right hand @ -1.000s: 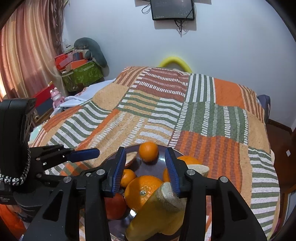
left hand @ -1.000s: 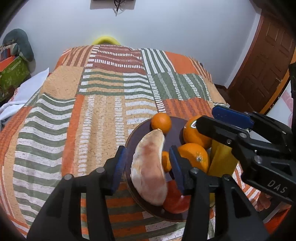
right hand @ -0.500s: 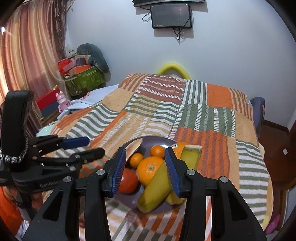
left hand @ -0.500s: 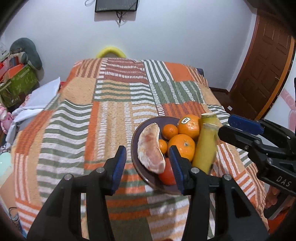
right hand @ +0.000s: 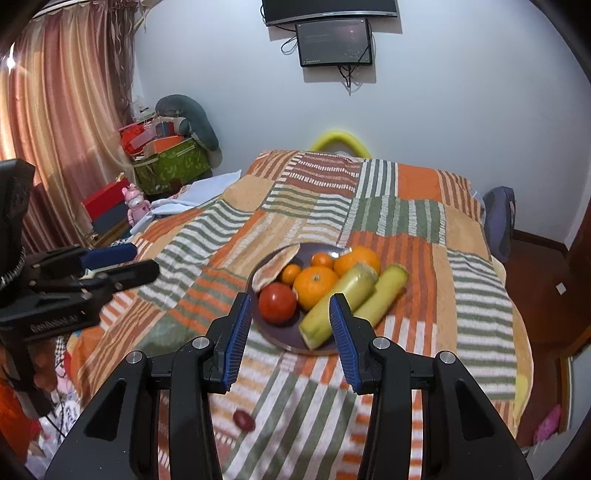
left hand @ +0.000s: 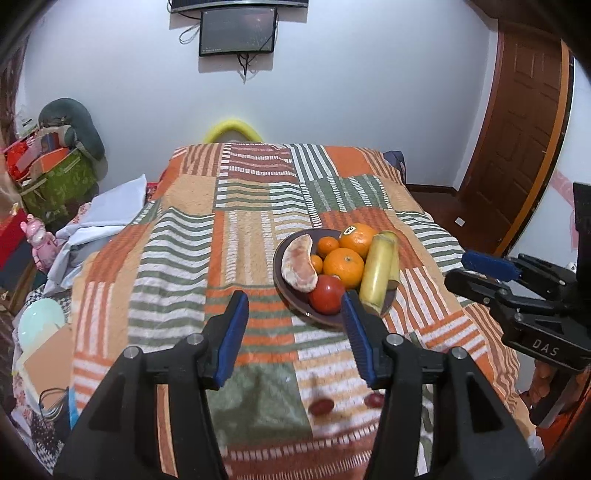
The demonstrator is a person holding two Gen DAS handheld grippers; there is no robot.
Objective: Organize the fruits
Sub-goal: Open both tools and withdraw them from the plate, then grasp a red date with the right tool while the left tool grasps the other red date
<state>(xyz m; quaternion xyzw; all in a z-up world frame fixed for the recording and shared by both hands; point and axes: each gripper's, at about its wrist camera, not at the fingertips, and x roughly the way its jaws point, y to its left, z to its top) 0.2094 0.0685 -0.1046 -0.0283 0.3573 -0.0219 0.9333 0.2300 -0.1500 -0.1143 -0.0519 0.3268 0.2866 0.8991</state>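
Note:
A dark plate (left hand: 291,295) (right hand: 280,338) sits on the striped bedspread. It holds a peeled pomelo wedge (left hand: 298,264) (right hand: 275,266), several oranges (left hand: 343,267) (right hand: 316,286), a red tomato (left hand: 327,294) (right hand: 277,302) and two yellow-green stalks (left hand: 376,273) (right hand: 343,301). My left gripper (left hand: 293,332) is open and empty, above the bed in front of the plate. My right gripper (right hand: 288,328) is open and empty, also short of the plate. Two small dark red fruits (left hand: 320,406) (right hand: 243,419) lie on the bedspread near the front edge.
The bed (left hand: 240,229) fills the middle. Boxes, a green bin (left hand: 55,184) and a pink toy (left hand: 38,240) stand left. A wooden door (left hand: 517,129) is right. A screen (left hand: 236,31) hangs on the far wall. Each gripper shows in the other's view (left hand: 517,291) (right hand: 85,273).
Both grippers have pulled back and up from the plate. The left one no longer brackets the pomelo wedge, and the right one no longer brackets the stalk; all fruit stays on the plate.

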